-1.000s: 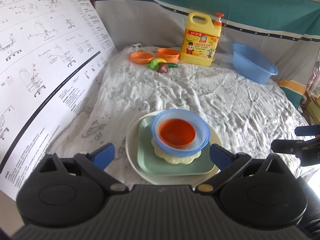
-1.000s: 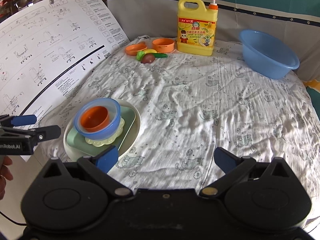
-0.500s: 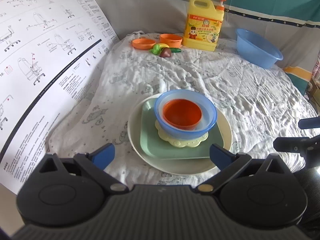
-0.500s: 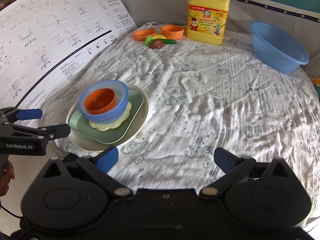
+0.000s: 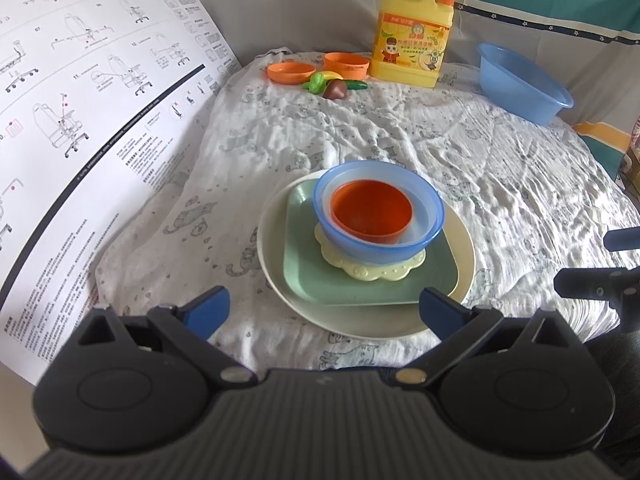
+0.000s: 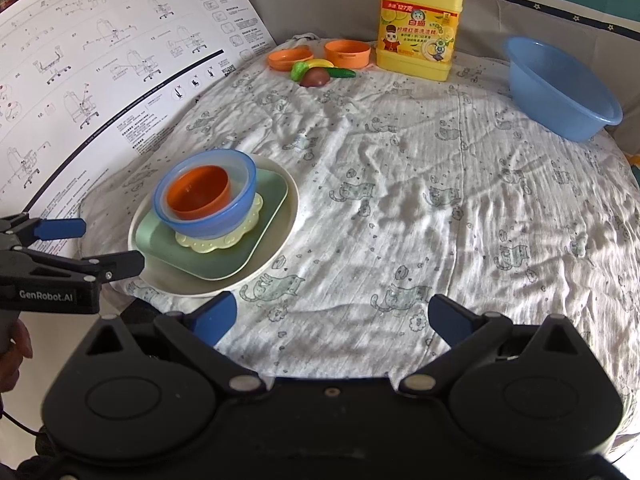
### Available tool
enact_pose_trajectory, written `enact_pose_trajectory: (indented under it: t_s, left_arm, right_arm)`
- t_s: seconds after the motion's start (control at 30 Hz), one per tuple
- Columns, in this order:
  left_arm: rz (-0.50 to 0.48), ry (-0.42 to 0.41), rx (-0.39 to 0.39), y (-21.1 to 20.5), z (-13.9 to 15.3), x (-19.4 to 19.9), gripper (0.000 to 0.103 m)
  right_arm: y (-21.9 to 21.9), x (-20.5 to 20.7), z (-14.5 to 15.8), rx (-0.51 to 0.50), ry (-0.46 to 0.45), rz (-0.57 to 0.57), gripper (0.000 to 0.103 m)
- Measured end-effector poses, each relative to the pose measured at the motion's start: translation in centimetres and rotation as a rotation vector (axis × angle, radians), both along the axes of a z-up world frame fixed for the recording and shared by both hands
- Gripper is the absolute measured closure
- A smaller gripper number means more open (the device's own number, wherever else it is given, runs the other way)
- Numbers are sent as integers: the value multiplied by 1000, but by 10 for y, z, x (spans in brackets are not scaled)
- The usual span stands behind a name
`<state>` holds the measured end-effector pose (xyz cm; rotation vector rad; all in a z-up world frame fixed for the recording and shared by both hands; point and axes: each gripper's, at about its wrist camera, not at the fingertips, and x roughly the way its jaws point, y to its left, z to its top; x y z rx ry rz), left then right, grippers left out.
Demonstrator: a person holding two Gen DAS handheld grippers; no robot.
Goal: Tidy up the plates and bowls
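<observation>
1. I see my left hand-held gripper [image 5: 324, 312] with its jaws spread wide and nothing between them, hovering just in front of the stack's near edge.
2. My right hand-held gripper [image 6: 332, 316] is likewise released and empty, over bare cloth [image 6: 420, 200] to the right of the stack.
3. The stack sits near the front left of the cloth-covered counter: a cream round plate [image 5: 276, 276] at the bottom, a green square plate [image 5: 304, 268] on it, then a pale yellow scalloped dish [image 5: 384, 270], a blue bowl [image 5: 360, 244], and an orange cup [image 5: 370, 212] nested inside the bowl.
4. At the far edge stand a yellow detergent jug [image 6: 420, 28], two small orange dishes [image 6: 290, 58] (one shallow, one deeper) and some toy vegetables [image 6: 316, 72] just in front of them.
5. A blue basin [image 6: 560, 88] rests at the far right, well apart from the stack.
6. A large instruction sheet [image 5: 80, 100] leans along the left side.
</observation>
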<state>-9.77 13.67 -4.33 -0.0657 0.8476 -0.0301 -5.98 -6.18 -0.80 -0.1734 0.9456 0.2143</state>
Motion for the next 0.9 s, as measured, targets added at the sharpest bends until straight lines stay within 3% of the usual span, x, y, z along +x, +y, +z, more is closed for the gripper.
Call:
enact_pose_trajectory:
  t_s: [0.9]
  left_arm:
    - [-7, -2, 10, -2, -3, -2, 0]
  right_arm:
    - [-3, 1, -2, -11, 9, -1, 0]
